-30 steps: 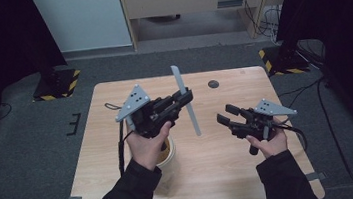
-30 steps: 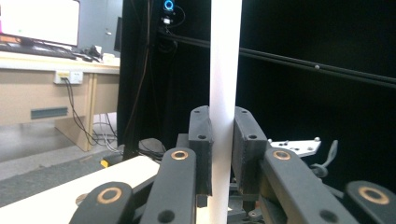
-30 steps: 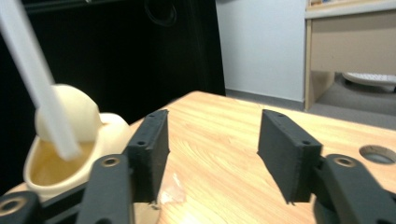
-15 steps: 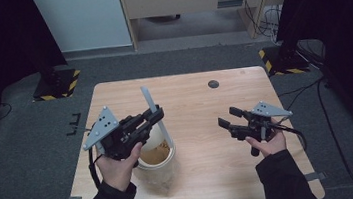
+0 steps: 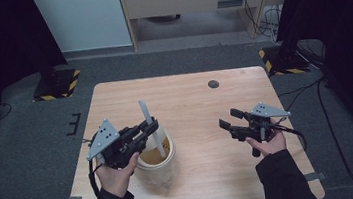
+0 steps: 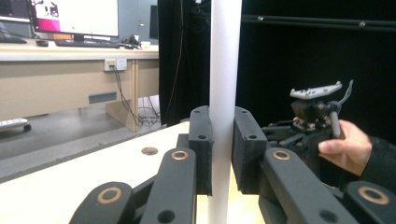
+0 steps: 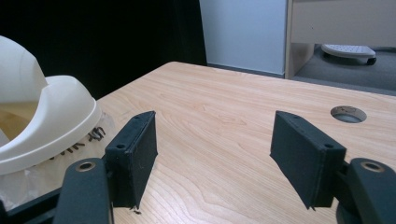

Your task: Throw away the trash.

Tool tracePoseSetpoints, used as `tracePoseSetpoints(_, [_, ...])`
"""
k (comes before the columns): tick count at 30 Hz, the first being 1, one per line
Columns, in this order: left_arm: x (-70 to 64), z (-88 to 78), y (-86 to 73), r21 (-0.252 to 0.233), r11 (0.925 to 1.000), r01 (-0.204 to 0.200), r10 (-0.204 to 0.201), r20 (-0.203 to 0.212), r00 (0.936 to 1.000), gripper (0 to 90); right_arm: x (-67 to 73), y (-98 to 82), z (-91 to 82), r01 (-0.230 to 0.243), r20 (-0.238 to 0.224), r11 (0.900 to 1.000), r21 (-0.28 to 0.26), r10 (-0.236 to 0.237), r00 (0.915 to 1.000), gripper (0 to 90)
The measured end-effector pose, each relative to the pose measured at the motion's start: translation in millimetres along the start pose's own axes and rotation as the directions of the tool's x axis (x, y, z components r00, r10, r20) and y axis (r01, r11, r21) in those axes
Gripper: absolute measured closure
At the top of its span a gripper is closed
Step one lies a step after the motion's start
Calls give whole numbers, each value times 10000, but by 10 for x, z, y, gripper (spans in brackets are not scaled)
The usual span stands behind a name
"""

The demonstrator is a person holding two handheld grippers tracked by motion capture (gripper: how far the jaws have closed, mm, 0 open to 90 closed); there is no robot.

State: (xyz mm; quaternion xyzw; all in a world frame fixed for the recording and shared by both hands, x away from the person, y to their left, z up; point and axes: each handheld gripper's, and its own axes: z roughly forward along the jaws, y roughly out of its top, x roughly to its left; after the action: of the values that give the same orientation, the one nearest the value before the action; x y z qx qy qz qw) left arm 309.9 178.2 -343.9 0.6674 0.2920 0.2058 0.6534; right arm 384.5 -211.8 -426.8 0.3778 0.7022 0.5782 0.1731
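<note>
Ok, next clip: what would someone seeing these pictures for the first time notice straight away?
The tall white straw stands out first: the left gripper is clamped on it and holds it upright above the open cup of brown drink, near the table's front left. To the right, the right gripper hangs over bare wood with its jaws apart and nothing between them. A small round hole sits near the table's far edge.

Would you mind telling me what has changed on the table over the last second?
The left tool, shut on the white straw, moved left and down, bringing the straw over and into the cup. The right tool stayed over the right of the table, its jaws having just been opening with nothing between them. The cup kept its place.
</note>
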Motion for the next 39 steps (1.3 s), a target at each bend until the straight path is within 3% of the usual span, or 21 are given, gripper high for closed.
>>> tracePoseSetpoints(12, [14, 12, -321, 744, 9969, 248, -241, -104, 9997, 792, -38, -60, 27, -130, 139, 9996, 251, 126, 9998, 298])
tracePoseSetpoints(20, [5, 43, -426, 1130, 9930, 345, -339, -74, 9994, 770, -72, -100, 38, -198, 291, 9989, 427, 185, 9994, 290])
tracePoseSetpoints(26, [-13, -14, -419, 1072, 9931, 469, -459, -120, 9989, 641, -83, -114, 43, -54, 428, 9978, 660, 26, 9991, 278])
tracePoseSetpoints(29, [47, -218, -365, 740, 9961, 480, -427, -722, 9965, 520, -103, -139, 51, -50, 694, 9958, 914, -14, 9976, 251])
tracePoseSetpoints(30, [47, -218, -365, 740, 9961, 480, -427, -722, 9965, 490, -118, -154, 54, -132, 753, 9952, 965, 60, 9971, 246])
tracePoseSetpoints(31, [115, -353, -358, 524, 9970, 563, -497, -1198, 9916, 460, -141, -177, 58, -208, 879, 9942, 1058, 115, 9961, 236])
tracePoseSetpoints(32, [115, -353, -358, 524, 9970, 563, -497, -1198, 9916, 425, -141, -177, 58, -208, 879, 9942, 1058, 115, 9961, 236])
tracePoseSetpoints(33, [199, -483, -381, 401, 9973, 621, -545, -1683, 9842, 393, -183, -218, 66, -336, 1146, 9911, 1288, 188, 9932, 210])
tracePoseSetpoints(34, [199, -483, -381, 401, 9973, 621, -545, -1683, 9842, 372, -183, -218, 66, -336, 1146, 9911, 1288, 188, 9932, 210])
tracePoseSetpoints(35, [258, -555, -415, 466, 9970, 625, -518, -2037, 9777, 345, -226, -263, 71, -385, 1337, 9880, 1493, 184, 9909, 201])
tracePoseSetpoints(36, [355, -633, -490, 629, 9955, 713, -533, -2512, 9665, 323, -241, -281, 74, -418, 1418, 9869, 1556, 196, 9897, 190])
tracePoseSetpoints(39, [551, -722, -693, 1114, 9897, 899, -483, -3315, 9422, 275, -307, -356, 95, -525, 1715, 9810, 1865, 201, 9850, 151])
